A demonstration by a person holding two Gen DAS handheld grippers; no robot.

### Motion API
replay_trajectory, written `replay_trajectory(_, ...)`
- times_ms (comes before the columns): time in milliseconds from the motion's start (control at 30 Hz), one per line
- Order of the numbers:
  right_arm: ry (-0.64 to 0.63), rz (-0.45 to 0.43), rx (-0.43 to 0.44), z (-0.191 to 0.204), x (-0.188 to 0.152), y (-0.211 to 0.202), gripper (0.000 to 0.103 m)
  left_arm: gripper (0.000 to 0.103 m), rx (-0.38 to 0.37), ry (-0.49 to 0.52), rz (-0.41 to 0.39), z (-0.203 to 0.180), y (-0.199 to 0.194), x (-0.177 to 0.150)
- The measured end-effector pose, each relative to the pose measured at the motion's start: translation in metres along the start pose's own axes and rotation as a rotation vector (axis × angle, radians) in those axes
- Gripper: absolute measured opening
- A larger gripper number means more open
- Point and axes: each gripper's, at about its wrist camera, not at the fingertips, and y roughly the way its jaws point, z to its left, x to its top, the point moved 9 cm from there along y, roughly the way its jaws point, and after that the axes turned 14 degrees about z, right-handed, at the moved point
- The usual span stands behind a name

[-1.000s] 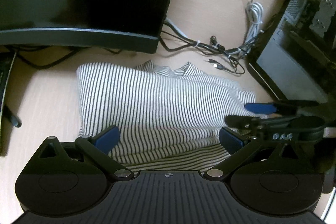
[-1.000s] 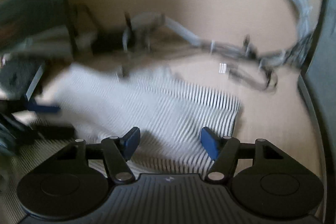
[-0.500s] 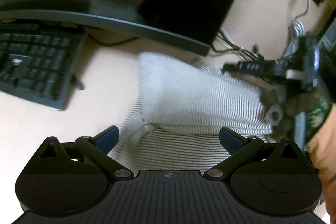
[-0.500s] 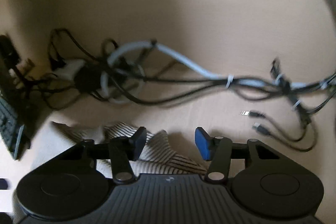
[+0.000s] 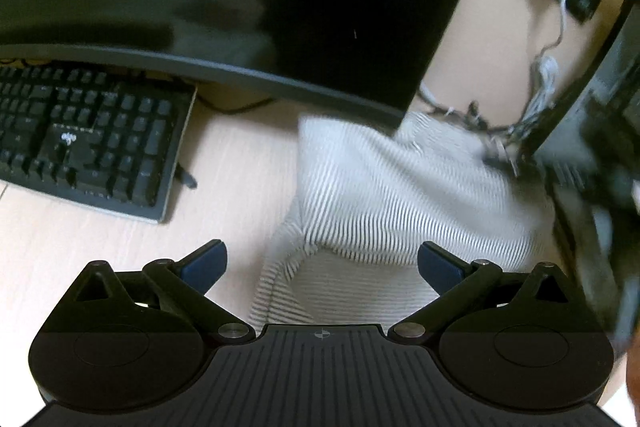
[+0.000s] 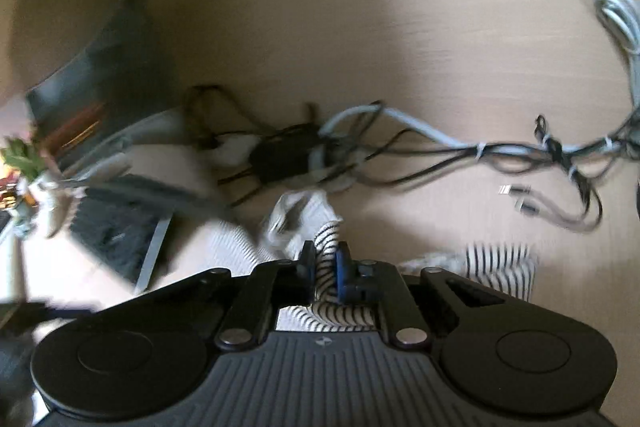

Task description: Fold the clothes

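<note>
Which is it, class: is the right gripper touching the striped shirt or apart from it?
Touching. The right wrist view shows the right gripper with its jaws closed on a fold of the striped shirt; the cloth is pinched between the blue pads.

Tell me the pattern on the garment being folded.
The garment has thin dark stripes on white, shown best in the left wrist view.

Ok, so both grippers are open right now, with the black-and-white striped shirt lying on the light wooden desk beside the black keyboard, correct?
Not quite. Only the left gripper is open. The right wrist view shows the right gripper shut on a fold of the black-and-white striped shirt. The rest holds: the shirt lies on the light wooden desk beside the black keyboard.
</note>
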Motion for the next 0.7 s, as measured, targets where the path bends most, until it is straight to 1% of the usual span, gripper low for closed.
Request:
replay_trajectory(100,0.016,0.076,0.023,0.021,-0.053,-0.011,0.009,0.103,-0.061,-0.023,-0.024,0.013,-0.006,0.003)
replay_trajectory(167,0.031,0.119,0.008,0.031,-0.088,-0.01,0.008,0.103,-0.094,-0.036,-0.042,0.018,-0.01,0.007)
replay_trajectory(267,0.102,0.133,-0.023,0.029,-0.119,-0.008,0.008,0.103,-0.15,-0.011,-0.076,0.013,-0.017,0.016)
replay_trajectory(300,0.125,0.132,-0.036,0.027,-0.126,-0.009,0.008,0.103,-0.168,0.0,-0.086,0.01,-0.019,0.018)
replay_trajectory(400,0.136,0.12,-0.076,0.027,-0.143,-0.015,0.008,0.103,-0.195,0.068,-0.088,-0.009,-0.018,0.026)
replay_trajectory(467,0.139,0.107,-0.104,0.028,-0.151,-0.019,0.008,0.103,-0.206,0.104,-0.072,-0.021,-0.012,0.027)
replay_trajectory(533,0.155,0.081,-0.126,0.026,-0.155,-0.026,0.008,0.103,-0.218,0.146,-0.039,-0.033,-0.004,0.023)
replay_trajectory(600,0.167,0.056,-0.148,0.022,-0.157,-0.037,0.008,0.1,-0.222,0.202,0.002,-0.041,0.004,0.014)
replay_trajectory(667,0.164,0.052,-0.157,0.021,-0.159,-0.046,0.011,0.087,-0.209,0.272,0.049,-0.046,0.011,-0.001)
replay_trajectory(700,0.156,0.045,-0.162,0.022,-0.161,-0.053,0.011,0.087,-0.196,0.306,0.069,-0.046,0.013,-0.009)
